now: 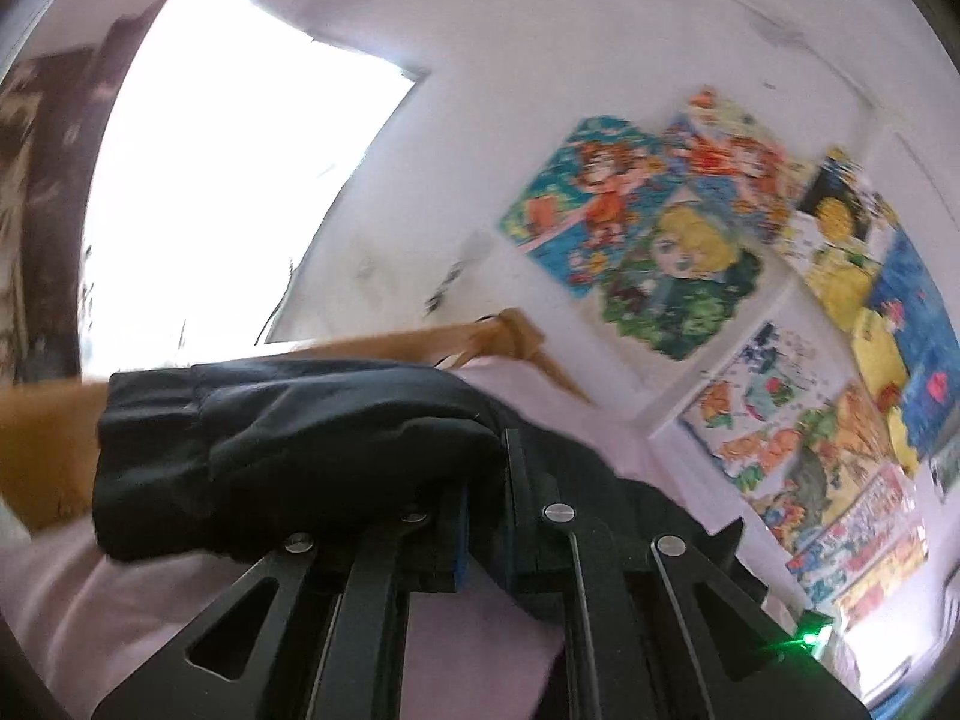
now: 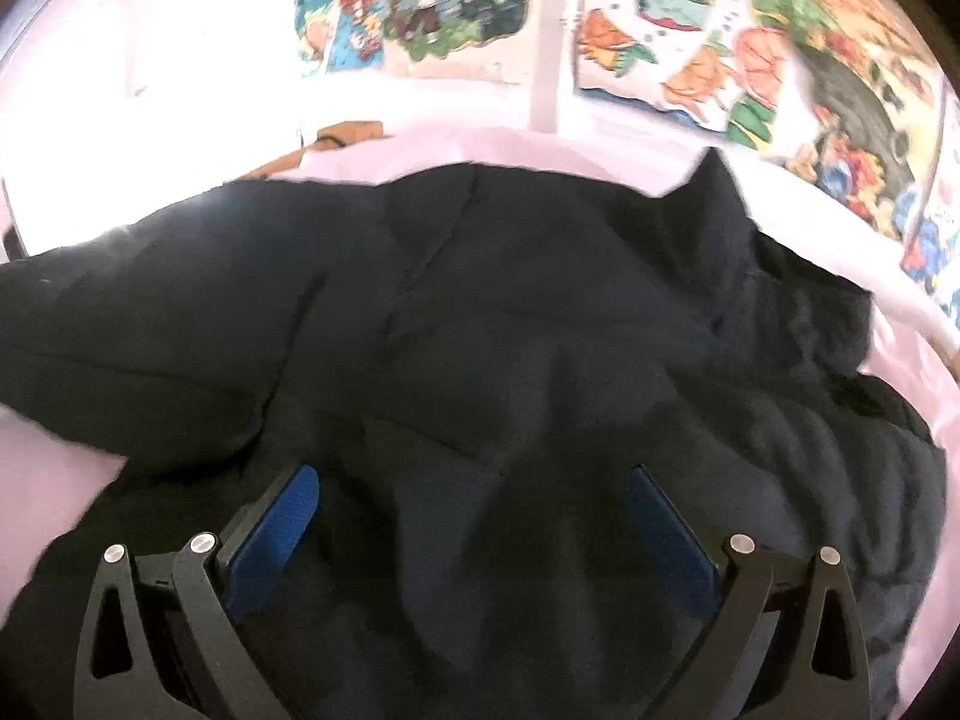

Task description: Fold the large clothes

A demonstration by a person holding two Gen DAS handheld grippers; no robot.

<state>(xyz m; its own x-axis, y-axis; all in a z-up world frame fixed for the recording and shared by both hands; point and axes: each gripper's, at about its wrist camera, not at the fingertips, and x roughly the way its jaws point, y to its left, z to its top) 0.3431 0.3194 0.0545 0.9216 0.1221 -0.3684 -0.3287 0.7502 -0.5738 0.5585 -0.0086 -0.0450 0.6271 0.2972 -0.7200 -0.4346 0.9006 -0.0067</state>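
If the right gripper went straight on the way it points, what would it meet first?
Most likely the dark garment: the open right gripper points down at it, with fabric filling the view between its fingers. Depth is unclear.

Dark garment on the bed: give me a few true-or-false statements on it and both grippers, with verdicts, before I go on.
1. The left gripper is closed on a part of the dark garment. True.
2. The right gripper is clamped on the garment. False: its jaws stand wide open above the cloth.
3. The garment lies on a pale pink sheet. True.
4. The wall behind is bare. False: colourful cartoon posters cover it.
5. The garment is white. False: it is dark, near black.
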